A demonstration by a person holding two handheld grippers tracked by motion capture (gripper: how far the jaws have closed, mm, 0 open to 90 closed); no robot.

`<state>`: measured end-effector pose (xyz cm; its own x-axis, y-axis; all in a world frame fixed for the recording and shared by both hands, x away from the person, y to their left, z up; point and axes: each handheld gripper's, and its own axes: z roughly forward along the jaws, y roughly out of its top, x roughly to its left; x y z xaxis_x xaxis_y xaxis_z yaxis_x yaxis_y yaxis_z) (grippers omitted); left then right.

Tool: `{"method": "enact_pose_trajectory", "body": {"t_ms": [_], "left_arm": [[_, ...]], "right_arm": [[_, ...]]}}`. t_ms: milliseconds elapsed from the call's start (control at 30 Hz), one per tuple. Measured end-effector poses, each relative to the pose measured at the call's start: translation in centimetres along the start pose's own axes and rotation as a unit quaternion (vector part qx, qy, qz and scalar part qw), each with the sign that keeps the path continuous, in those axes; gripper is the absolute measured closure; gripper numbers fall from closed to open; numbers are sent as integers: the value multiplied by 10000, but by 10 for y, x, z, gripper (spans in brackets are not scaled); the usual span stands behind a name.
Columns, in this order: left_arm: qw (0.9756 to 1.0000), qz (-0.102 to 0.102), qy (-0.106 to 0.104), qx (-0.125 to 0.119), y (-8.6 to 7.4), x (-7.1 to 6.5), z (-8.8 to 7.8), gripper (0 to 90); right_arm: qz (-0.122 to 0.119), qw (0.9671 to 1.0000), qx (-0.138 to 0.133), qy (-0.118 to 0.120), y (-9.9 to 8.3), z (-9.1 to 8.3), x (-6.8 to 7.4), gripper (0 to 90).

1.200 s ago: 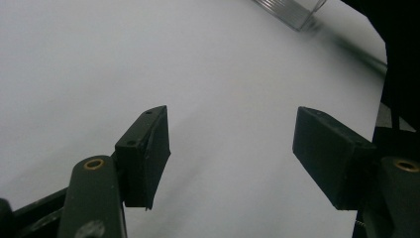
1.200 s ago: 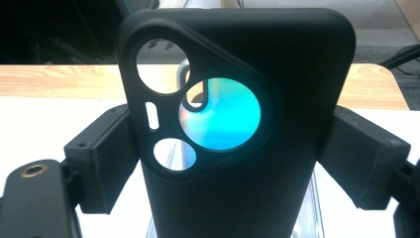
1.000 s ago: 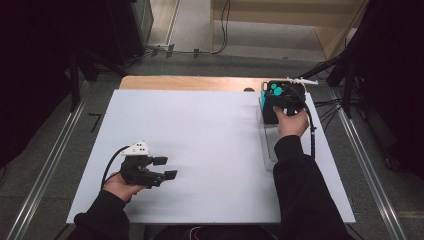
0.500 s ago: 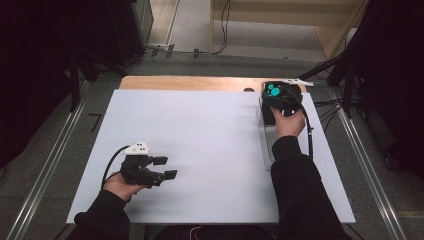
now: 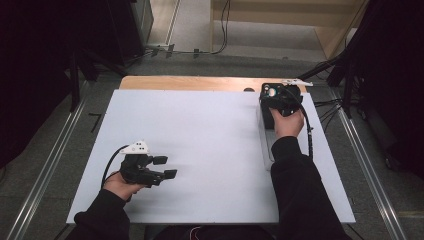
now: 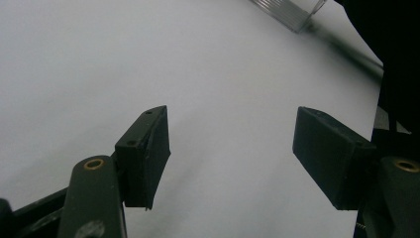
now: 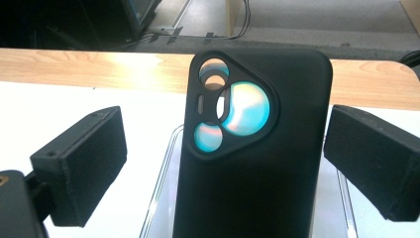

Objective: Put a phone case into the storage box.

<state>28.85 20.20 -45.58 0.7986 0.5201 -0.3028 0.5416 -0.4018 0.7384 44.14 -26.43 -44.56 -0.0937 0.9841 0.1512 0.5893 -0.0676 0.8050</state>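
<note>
Right tool (image 7: 223, 163) just opening, jaws clear of upright phone case (image 7: 252, 163).

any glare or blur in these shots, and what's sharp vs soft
High view: even light on the white table, dark surroundings, mild softness. Left gripper view: the left tool is fairly sharp, the table bare and featureless, a clear tray soft at the top. Right gripper view: the phone case is sharp, its cutout glaring teal and pink; glare also on the wooden strip.
</note>
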Motion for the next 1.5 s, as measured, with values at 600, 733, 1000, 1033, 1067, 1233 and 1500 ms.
{"method": "enact_pose_trajectory", "body": {"t_ms": [600,733,1000,1033,1067,1233,1500], "left_arm": [[10000,-83,26,19,0,2,-1,311],[10000,-67,38,39,0,2,-1,311],[10000,-75,50,38,1,2,0,311],[10000,-68,42,33,0,2,0,311],[10000,-76,33,41,0,2,-1,311],[10000,-74,24,27,0,3,-1,311],[10000,-75,30,41,0,2,-1,311]], "right_arm": [[-131,9940,557,928,-4,-35,-1,87],[-190,9905,668,1187,-5,-44,3,114],[-315,9817,756,1721,-10,-66,14,130],[-316,9809,738,1771,-11,-68,15,130],[-317,9797,744,1835,-13,-71,17,130],[-517,9748,758,2035,-20,-83,23,164],[-705,9644,873,2394,-35,-97,35,216]]}}
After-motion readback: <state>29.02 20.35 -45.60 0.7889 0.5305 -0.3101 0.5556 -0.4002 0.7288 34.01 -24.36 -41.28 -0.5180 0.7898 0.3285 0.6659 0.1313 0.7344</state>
